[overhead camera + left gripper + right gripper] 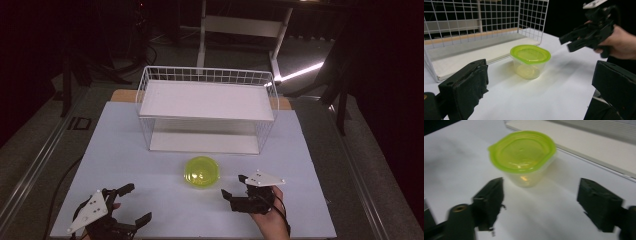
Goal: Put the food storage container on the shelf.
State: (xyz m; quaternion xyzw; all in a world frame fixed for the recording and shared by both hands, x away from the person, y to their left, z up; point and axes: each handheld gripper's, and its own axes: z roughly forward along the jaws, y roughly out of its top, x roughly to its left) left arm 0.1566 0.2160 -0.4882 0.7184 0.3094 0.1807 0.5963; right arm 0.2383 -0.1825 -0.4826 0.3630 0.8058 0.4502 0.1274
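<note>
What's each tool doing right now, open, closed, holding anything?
Left tool: open, holding nothing.
Right tool: open, holding nothing, near the tub.

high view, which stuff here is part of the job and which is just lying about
Likely in play:
- lidded green container
- white wire rack behind it
- left tongs, open
- right tongs, open, nearer the container

Just about:
- pale desk frame beyond the table
- floor cables

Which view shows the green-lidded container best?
The left gripper view: the container is sharp, showing green lid and clear walls. The right gripper view is closer but blurred. The high view shows little more than its lid from above.
</note>
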